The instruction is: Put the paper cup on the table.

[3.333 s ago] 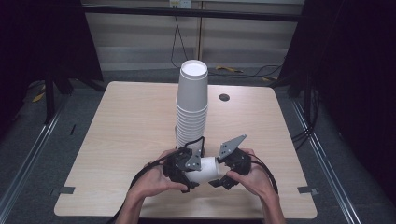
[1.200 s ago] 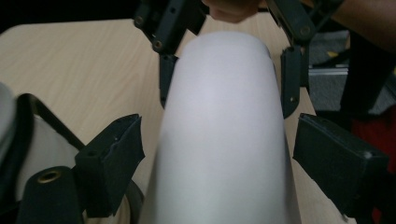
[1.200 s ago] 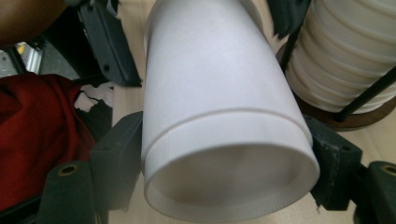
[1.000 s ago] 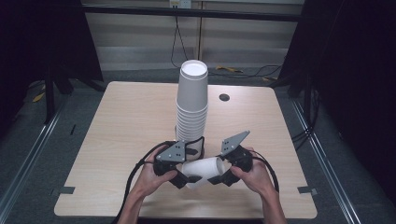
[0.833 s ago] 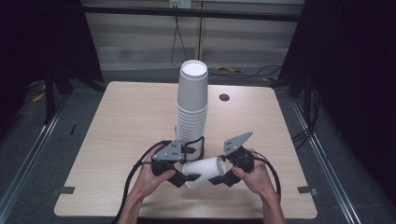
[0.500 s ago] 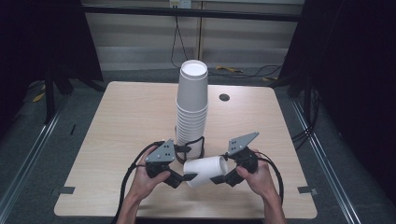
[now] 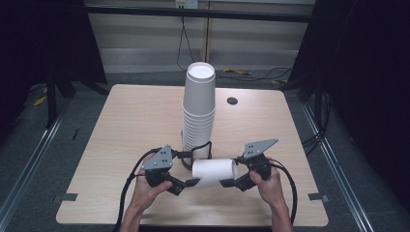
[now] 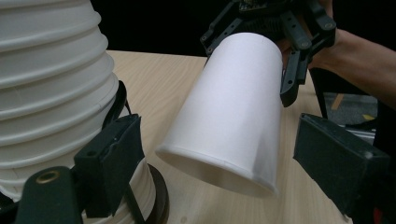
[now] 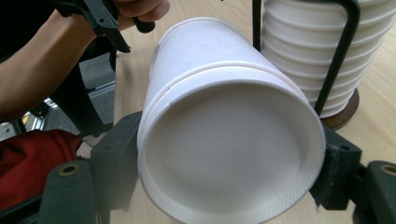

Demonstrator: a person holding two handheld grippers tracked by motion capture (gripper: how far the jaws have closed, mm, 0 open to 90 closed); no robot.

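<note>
Single paper cup (image 7: 214, 171) held on its side above the table (image 7: 121, 125), just before the cup stack (image 7: 198, 111), clamped by right gripper (image 7: 227, 182), left gripper (image 7: 191, 182) released, clear for separation.
</note>
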